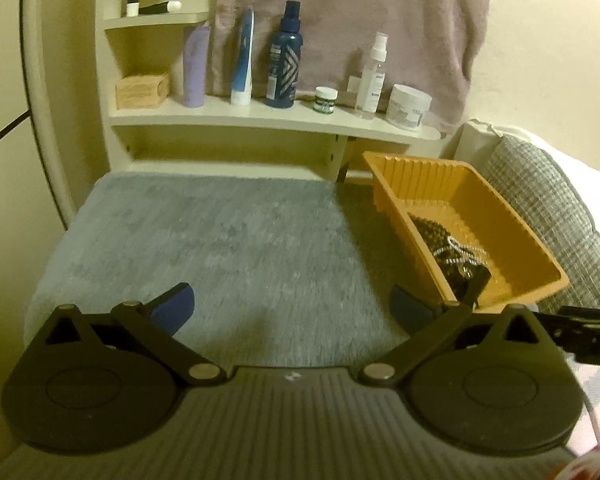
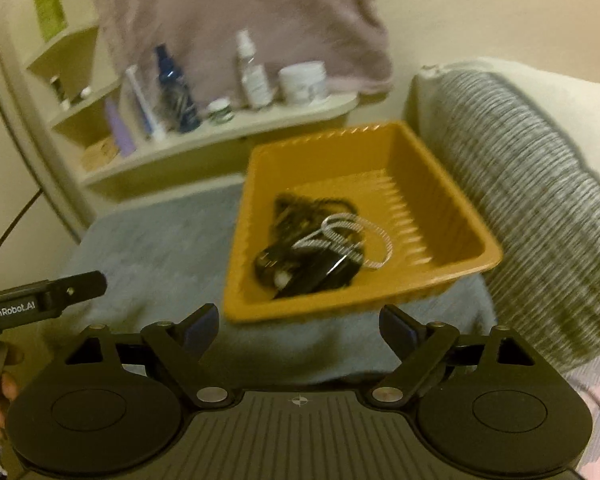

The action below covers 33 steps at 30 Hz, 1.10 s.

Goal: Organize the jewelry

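With both the left gripper [image 1: 292, 304] and right gripper [image 2: 298, 324] spread wide and empty, the jewelry [image 2: 316, 250] heaped in the orange tray [image 2: 420, 152] should be left undisturbed

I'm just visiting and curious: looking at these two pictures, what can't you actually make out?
- Jewelry pile in the orange tray: right wrist view is motion-blurred, so the dark pieces cannot be told apart.
- Same pile, left wrist view: the tray's near wall and the left claw cover part of it.
- Bottle labels on the shelf: too small and soft to read.
- Right claw: open, nothing between its fingers.
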Tool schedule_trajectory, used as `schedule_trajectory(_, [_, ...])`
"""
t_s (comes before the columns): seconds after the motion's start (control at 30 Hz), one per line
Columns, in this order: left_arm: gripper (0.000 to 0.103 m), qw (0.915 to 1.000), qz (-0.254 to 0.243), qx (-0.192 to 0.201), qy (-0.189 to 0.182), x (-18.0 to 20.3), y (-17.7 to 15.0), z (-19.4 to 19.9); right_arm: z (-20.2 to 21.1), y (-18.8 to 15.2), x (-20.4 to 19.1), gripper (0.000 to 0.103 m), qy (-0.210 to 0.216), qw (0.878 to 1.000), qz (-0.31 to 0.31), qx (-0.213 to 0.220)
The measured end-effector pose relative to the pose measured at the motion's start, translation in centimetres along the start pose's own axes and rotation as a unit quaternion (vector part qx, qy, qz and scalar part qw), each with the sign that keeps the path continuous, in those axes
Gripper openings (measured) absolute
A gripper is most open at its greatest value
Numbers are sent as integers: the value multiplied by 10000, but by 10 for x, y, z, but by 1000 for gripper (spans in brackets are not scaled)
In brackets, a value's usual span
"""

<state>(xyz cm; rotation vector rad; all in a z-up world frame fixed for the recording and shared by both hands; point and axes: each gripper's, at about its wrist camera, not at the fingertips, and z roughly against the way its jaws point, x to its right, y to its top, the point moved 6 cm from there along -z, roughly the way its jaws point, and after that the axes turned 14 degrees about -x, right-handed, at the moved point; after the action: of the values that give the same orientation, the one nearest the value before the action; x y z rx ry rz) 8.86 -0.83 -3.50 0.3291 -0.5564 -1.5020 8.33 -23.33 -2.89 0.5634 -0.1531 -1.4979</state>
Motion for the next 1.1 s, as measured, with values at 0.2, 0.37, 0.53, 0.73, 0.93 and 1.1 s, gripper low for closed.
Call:
schedule_trajectory(0.2, [102,9997,35,-165,147,4,-22,17,-3,-15,-15,87,5,9996,145,-258])
schedule_trajectory(0.37, [102,9994,124,-213,247,1,-34,24,0,-21,-18,87,10,9993,188,-309])
schedule_trajectory(0.53, [103,9995,57,-205,223,6,-39,28,4,-22,-23,87,-43,9993,308,-219])
schedule_trajectory(0.73, [103,9994,11,-214,255,6,-41,29,4,-23,-30,87,-23,9991,382,-163])
schedule_trajectory(0.93, [103,9994,38,-223,258,5,-43,28,3,-23,-31,87,-25,9992,375,-156])
schedule_trajectory(1.1, [103,9994,43,-204,260,6,-43,29,3,-23,-30,87,-26,9993,345,-139])
